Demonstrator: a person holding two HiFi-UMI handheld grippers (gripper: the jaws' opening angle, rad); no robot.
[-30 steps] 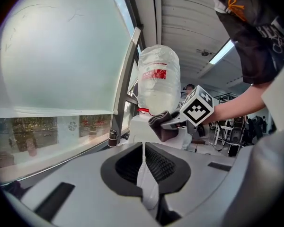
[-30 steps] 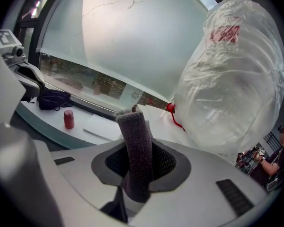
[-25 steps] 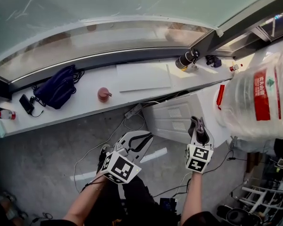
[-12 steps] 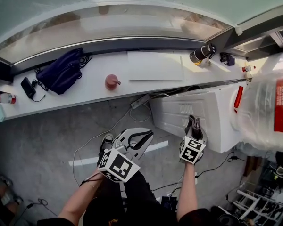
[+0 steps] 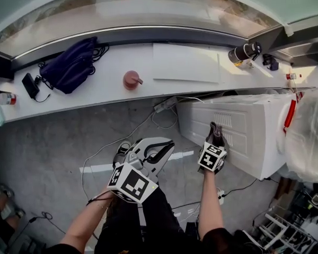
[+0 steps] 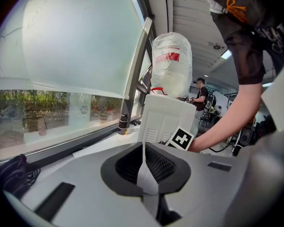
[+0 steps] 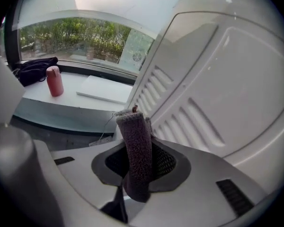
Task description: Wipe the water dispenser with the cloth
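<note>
The white water dispenser (image 5: 244, 134) stands at the right, with a clear bottle (image 5: 310, 142) on top of it. My right gripper (image 5: 216, 127) is shut on a grey-purple cloth (image 7: 137, 150), and the cloth's tip rests at the dispenser's vented side panel (image 7: 213, 93). The right gripper (image 7: 135, 115) points along that panel. My left gripper (image 5: 161, 148) hangs over the floor to the left of the dispenser, shut on nothing. Its jaws meet in the left gripper view (image 6: 143, 148), which also shows the dispenser (image 6: 163, 117) and the bottle (image 6: 172, 63) ahead.
A white window ledge (image 5: 100, 97) runs behind, holding a dark blue bag (image 5: 71, 65), a pink tumbler (image 5: 131, 79), a flat white board (image 5: 185, 62) and a black cylinder (image 5: 245, 52). A power strip (image 5: 164, 105) and cables lie on the grey floor.
The head view has swung, so the dispenser and bottle sit further right. My right gripper, with the cloth, has shifted left along the vented panel. The left gripper has barely moved.
</note>
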